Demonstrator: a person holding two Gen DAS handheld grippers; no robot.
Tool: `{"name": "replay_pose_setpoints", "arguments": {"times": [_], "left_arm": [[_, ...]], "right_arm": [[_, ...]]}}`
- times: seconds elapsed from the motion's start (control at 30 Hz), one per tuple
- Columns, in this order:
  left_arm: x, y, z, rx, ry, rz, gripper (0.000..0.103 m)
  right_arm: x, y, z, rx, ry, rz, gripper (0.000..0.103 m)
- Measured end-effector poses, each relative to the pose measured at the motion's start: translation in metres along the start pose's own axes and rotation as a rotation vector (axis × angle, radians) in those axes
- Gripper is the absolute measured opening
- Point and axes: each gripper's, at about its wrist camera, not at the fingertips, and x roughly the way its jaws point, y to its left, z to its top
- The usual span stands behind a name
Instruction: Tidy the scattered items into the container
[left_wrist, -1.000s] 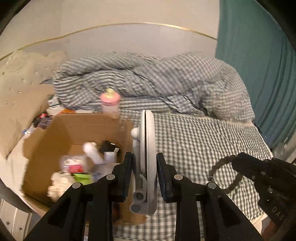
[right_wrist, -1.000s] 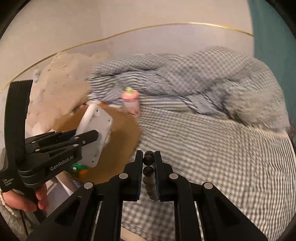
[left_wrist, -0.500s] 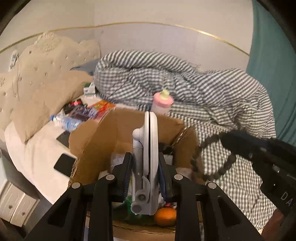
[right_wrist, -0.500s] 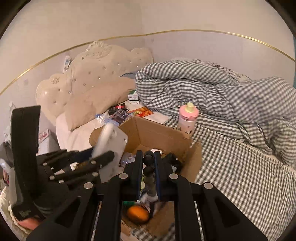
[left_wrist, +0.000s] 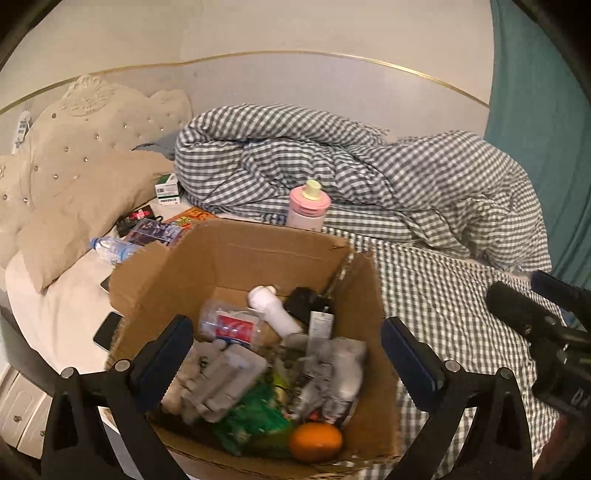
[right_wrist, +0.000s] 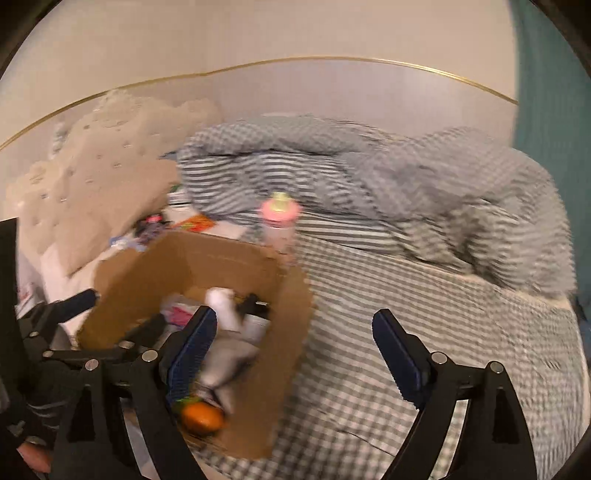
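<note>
Both hand-held grippers, left (left_wrist: 286, 363) and right (right_wrist: 291, 354), are opening wide and empty; next I'd pinch the light, hard pink bottle (left_wrist: 308, 206) around its middle.

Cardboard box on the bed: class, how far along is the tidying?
Done: the box already holds an orange, a white bottle and more. In hand: nothing; both tongs are opening, empty. Left: the pink bottle, water bottle and phone lie outside.
</note>
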Motion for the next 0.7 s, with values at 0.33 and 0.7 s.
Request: {"name": "replay_pose_setpoints", "arguments": {"times": [0.33,0.7], "left_arm": [[-0.005,-0.038,-0.017,0.009,-0.002,0.008,0.103],[-0.002,-0.052,-0.02,0.045,0.028,0.021,0.103]], "right_arm": [[-0.022,-0.079,-0.039,0.125,0.021,-0.188,0.093],[-0.016,-0.089,-0.054,0.137,0.062,-0.177,0.093]]}}
